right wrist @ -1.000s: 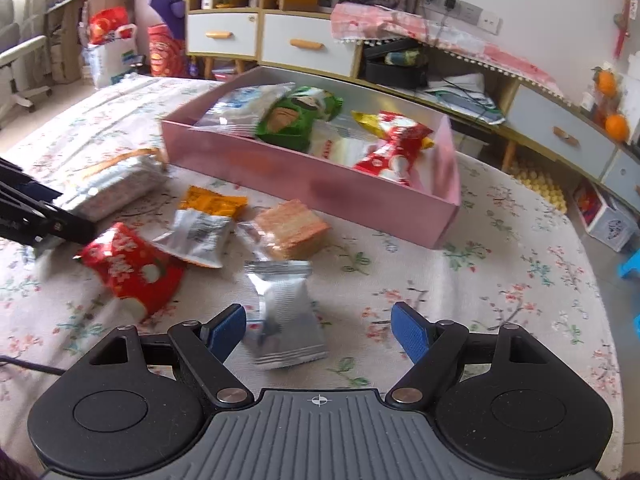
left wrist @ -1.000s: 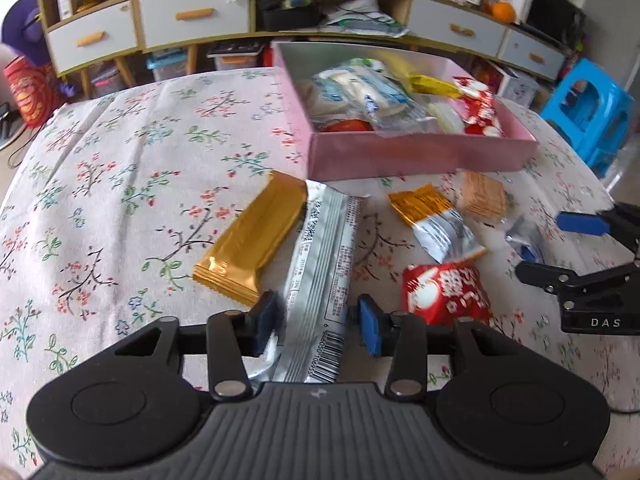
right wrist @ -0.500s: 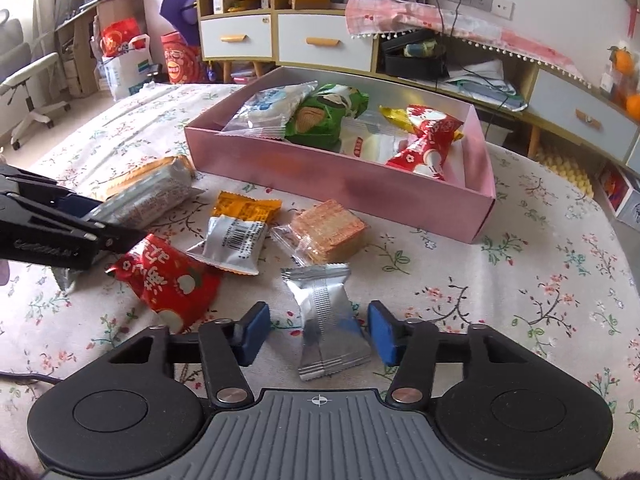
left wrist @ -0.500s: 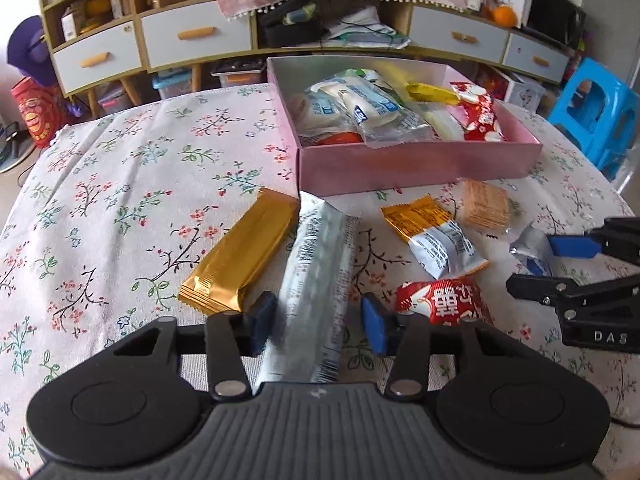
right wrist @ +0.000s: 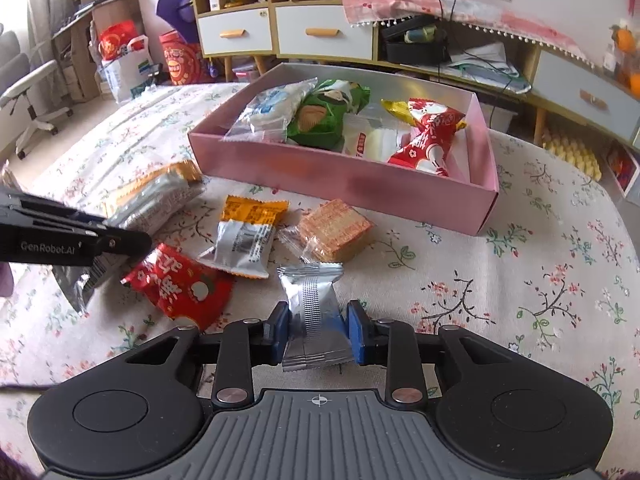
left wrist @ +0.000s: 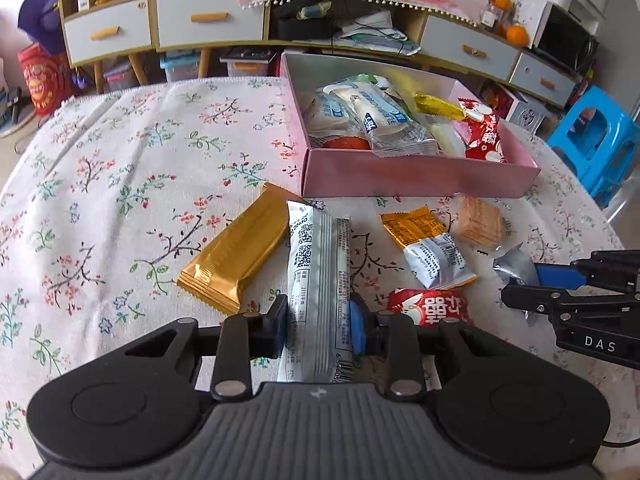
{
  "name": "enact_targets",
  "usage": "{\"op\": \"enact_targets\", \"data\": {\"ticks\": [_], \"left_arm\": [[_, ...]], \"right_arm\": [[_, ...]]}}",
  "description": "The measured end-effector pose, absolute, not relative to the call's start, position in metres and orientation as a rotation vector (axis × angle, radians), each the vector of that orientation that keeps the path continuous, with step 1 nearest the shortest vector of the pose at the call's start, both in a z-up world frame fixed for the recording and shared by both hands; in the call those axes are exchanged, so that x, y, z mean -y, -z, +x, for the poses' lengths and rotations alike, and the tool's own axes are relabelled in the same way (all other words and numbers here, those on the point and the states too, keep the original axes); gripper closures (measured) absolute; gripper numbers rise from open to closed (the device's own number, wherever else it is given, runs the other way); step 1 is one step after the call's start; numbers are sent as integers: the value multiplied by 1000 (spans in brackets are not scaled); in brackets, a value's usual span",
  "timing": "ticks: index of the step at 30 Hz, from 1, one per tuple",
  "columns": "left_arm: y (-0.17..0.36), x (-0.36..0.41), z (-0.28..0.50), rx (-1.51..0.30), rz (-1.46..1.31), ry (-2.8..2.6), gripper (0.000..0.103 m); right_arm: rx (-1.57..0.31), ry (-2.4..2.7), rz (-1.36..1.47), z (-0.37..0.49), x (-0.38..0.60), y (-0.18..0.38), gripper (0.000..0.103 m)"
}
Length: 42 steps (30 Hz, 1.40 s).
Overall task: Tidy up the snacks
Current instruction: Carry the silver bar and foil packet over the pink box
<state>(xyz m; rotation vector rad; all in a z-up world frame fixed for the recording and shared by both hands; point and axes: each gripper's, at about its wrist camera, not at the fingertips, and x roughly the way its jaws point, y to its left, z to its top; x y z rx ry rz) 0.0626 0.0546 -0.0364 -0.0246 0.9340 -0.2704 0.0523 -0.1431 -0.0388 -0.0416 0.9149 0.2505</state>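
Grasping step: the left gripper (left wrist: 319, 326) is closing on the long silver packet (left wrist: 318, 280), the right gripper (right wrist: 318, 332) clamps the small silver packet (right wrist: 314, 312), and next both need lifting to the pink box (right wrist: 360, 184) at upper centre.

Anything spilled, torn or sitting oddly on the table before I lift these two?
Nothing stands out. The loose packets lie flat on the floral tablecloth, unopened; only the long silver-white wrapper overlaps the gold foil bar. The pink cardboard box sits upright.

- Left hand-held gripper (left wrist: 318, 330): jaws closing, blue pads against the edges of a long silver foil snack packet (left wrist: 318, 276).
- Gold foil bar (left wrist: 236, 252) just beside the packet on the floral-cloth tabletop (left wrist: 120, 184).
- Pink cardboard box (left wrist: 416, 178) behind, holding wrapped snacks.
- Right hand-held gripper (left wrist: 524, 280) on a small silver packet (left wrist: 514, 265).
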Motion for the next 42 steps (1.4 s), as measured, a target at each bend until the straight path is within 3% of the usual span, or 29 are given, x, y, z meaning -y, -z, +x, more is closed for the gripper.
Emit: {"op": "enact_targets", "data": {"ticks": [7, 24, 42], "left_arm": [[27, -68, 67, -971, -146, 251, 75], [-11, -69, 84, -852, -286, 220, 75], [-15, -15, 183, -794, -113, 196, 75]], "right_arm": [[-895, -247, 25, 56, 150, 23, 75], [-836, -198, 294, 97, 181, -17, 74], [-860, -204, 469, 150, 207, 14, 74]]}}
